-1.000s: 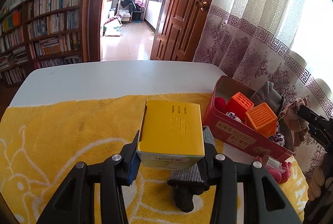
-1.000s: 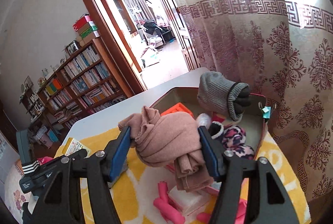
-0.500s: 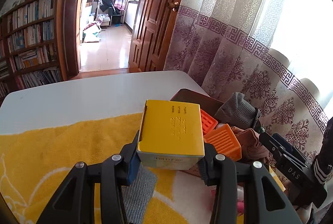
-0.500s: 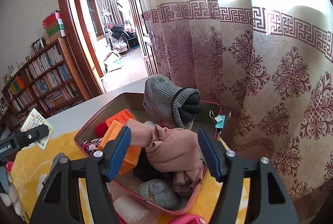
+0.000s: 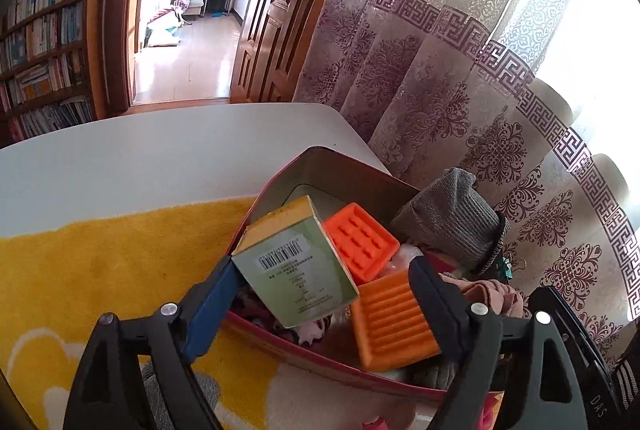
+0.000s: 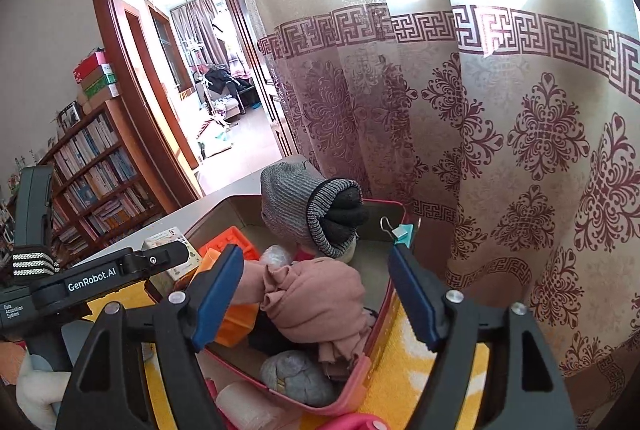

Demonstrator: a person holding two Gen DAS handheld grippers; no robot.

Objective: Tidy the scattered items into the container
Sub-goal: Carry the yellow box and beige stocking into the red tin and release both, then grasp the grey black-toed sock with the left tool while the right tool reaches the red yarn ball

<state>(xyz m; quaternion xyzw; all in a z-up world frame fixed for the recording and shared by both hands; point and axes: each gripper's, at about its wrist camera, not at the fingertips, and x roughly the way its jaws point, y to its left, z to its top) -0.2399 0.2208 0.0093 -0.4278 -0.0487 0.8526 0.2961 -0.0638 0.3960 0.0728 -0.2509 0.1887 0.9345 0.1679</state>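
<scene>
Red container [image 5: 276, 190] on a yellow towel [image 5: 100, 262], at the corner of a white table [image 5: 140, 154], close to a patterned curtain [image 5: 440, 90]. Already crowded with things. Yellow box [image 5: 296, 262] tilted inside at the near left wall, barcode side up, one corner against the blue pad of the left finger [image 5: 212, 306], the right finger clear of it. Left gripper [image 5: 320, 310] over the near rim, jaws opening, no squeeze on the box. Beside the box, two orange blocks: a studded orange block [image 5: 360, 246] leaning toward the back, a ribbed orange block [image 5: 394, 318] in front of it, near the right finger. Spotted pink fabric under the box, mostly hidden.

Grey sock bundle [image 6: 304, 214] propped at the far corner, dark cuff turned toward the curtain. A small teal clip [image 6: 402, 232] on the rim just beside it. Pink cloth [image 6: 316, 298] heaped in the middle of the container, lying between the pads of the right gripper [image 6: 316, 294] but free of both; those jaws opening too, wide apart. A grey ball [image 6: 296, 378] at the near end, below the cloth.

Outside the container, on the towel: a white roll [image 6: 248, 410] and a pink toy [image 6: 356, 424] at the bottom edge of the right view, only partly visible. Grey fabric [image 5: 176, 398] under the left gripper in its own view. Beyond the table, a bookshelf [image 6: 92, 182] and an open doorway [image 5: 180, 30].
</scene>
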